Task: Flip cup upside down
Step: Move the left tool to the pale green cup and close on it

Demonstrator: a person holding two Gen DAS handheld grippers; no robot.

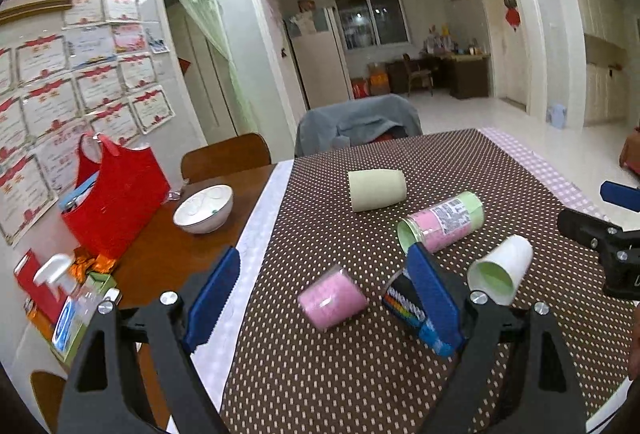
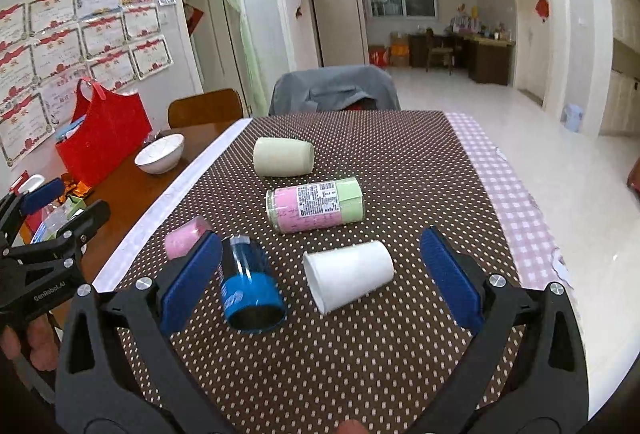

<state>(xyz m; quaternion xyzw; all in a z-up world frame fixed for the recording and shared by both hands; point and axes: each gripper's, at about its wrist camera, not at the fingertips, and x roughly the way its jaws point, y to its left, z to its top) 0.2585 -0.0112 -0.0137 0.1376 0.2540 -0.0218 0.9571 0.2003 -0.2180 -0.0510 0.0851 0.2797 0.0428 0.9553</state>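
Observation:
Several cups lie on their sides on the brown dotted tablecloth (image 2: pixel 360 374). A white cup (image 2: pixel 347 281) (image 1: pixel 502 269) lies between my right gripper's open fingers, not touched. A blue cup (image 2: pixel 250 290) (image 1: pixel 420 318) lies beside the right gripper's left finger. A pink cup (image 1: pixel 332 301) (image 2: pixel 182 242) lies between my left gripper's open fingers. Farther back lie a pink-and-green stack of cups (image 2: pixel 316 204) (image 1: pixel 440 220) and a beige cup (image 2: pixel 283 156) (image 1: pixel 377 189). My left gripper (image 1: pixel 324 298) and right gripper (image 2: pixel 322 280) are both open and empty.
A white bowl (image 1: pixel 203 209), a red bag (image 1: pixel 116 194) and bottles and boxes (image 1: pixel 68 306) stand on the bare wood at the left. Two chairs (image 2: pixel 334 90) stand at the far edge. A pink checked cloth (image 2: pixel 516 194) runs along the right edge.

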